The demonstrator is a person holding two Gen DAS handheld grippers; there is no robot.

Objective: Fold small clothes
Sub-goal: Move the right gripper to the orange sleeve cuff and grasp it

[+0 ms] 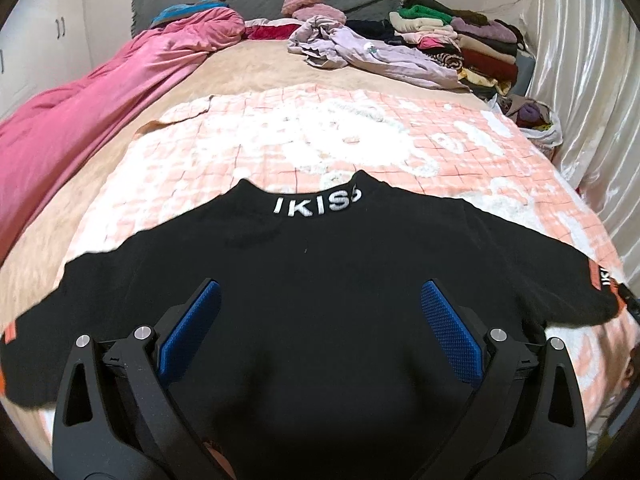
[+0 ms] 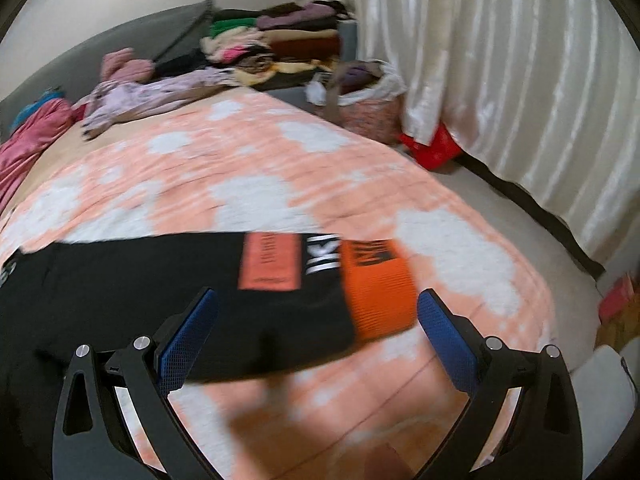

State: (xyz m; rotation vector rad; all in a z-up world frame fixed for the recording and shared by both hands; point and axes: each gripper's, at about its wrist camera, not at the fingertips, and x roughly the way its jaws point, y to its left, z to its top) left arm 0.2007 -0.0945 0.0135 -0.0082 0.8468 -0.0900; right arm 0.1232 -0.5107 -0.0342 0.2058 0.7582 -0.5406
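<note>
Bedspread (image 1: 360, 136), peach checked, carries the black sweater (image 1: 320, 280) spread flat, collar away. Only the right view shows a patterned bag (image 2: 372, 108) stuffed with clothes beside the bed. Left gripper (image 1: 320, 316) hangs spread wide above the sweater's body; right gripper (image 2: 318, 324) gapes, empty, above its orange cuff (image 2: 376, 288).
</note>
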